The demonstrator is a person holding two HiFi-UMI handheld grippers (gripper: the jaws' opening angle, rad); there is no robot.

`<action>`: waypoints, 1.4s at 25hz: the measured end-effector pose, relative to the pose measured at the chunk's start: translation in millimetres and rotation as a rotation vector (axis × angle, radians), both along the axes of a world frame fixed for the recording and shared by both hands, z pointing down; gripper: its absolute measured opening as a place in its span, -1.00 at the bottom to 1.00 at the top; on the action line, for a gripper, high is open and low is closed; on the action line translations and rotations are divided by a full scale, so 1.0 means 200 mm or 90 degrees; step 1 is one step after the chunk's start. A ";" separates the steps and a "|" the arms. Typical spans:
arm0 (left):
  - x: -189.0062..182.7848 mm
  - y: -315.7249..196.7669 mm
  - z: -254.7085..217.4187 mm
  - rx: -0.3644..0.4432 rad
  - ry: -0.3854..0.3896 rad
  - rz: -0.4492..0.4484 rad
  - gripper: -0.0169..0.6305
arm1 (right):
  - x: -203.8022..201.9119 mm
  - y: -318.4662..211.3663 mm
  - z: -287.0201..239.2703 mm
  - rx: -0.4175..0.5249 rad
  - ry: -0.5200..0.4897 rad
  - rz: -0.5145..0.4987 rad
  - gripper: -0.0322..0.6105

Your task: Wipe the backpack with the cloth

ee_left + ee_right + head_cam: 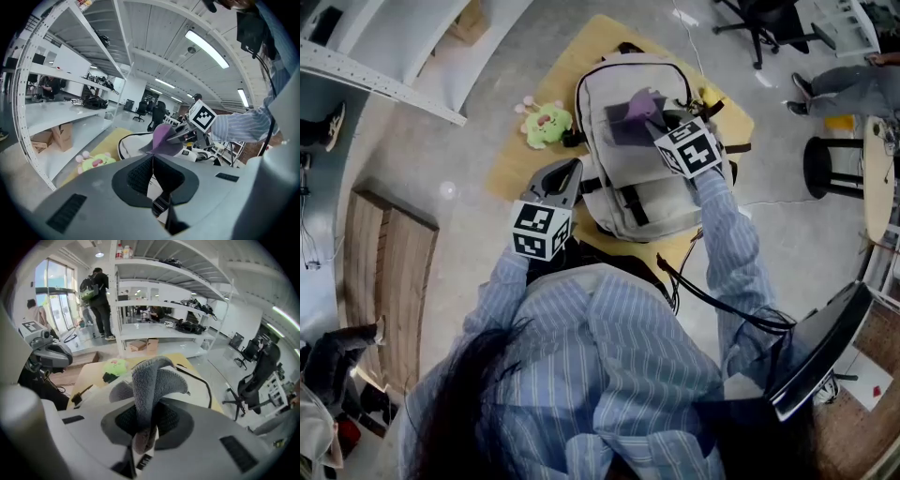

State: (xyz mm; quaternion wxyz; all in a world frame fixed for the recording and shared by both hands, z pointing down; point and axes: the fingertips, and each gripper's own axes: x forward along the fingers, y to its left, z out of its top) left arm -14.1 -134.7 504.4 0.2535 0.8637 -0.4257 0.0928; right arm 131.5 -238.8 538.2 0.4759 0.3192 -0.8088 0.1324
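A soft grey backpack (630,192) lies flat on a yellow table (517,159); above its top the right gripper (659,120) pinches a limp, light purple-grey cloth (634,111) by a fold, while the left gripper (575,167), jaws together, sits at its left edge.

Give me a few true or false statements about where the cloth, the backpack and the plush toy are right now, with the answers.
1. The right gripper is shut on the cloth. True.
2. The backpack lies on the floor. False: it lies on the yellow table.
3. A green plush toy sits on the table beside the backpack. True.
4. The left gripper holds the cloth. False: its jaws are together with no cloth between them.
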 end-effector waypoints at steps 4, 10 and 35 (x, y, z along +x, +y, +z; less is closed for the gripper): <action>0.00 -0.02 -0.01 0.005 -0.001 0.012 -0.93 | 0.32 -0.07 -0.02 0.004 0.008 0.104 -0.77; -0.01 -0.06 -0.03 0.012 -0.004 0.024 -0.93 | 0.81 -0.10 -0.04 0.007 0.014 0.284 -0.77; 0.00 -0.13 -0.01 0.000 -0.001 0.050 -0.93 | -0.10 -0.21 -0.54 0.120 -0.113 0.050 -0.77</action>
